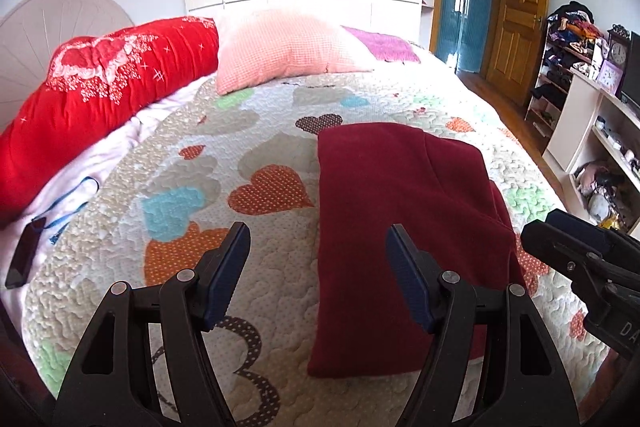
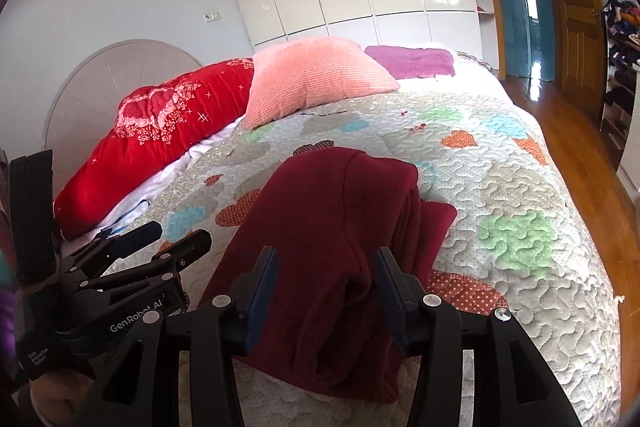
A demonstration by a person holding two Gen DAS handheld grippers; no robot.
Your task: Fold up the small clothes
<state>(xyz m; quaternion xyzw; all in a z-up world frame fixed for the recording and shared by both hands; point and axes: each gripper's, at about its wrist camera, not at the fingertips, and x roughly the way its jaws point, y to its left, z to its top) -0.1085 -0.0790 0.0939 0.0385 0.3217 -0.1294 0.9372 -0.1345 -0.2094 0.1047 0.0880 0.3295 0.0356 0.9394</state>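
Bed with white quilted coverlet printed with coloured hearts (image 1: pixel 280 115): occupies most of both views. At its head lie a long red embroidered bolster (image 1: pixel 100 87) and a pink waffle-textured pillow (image 1: pixel 288 47).

Dark maroon fleece garment (image 1: pixel 380 207): lies on the coverlet toward the near edge, already doubled into a long panel, with a thicker bundled layer along its right side. Judged soft, light and limp; it should sag where unsupported and its plush nap should grip the pads well. Best taken at the near hem corners, through all layers.

Left gripper (image 1: pixel 318 247): fingers spread, nothing between them, hovering over the garment's left edge. Right gripper (image 2: pixel 326 267): fingers likewise spread, straddling a raised ridge of the fabric; whether the pads touch the cloth cannot be told.

Small black handheld device with blue lanyard (image 1: pixel 24 259): lies near the bolster, type unclear.

Obscured: the garment's near hem behind both gripper bodies; sleeves and collar not distinguishable.
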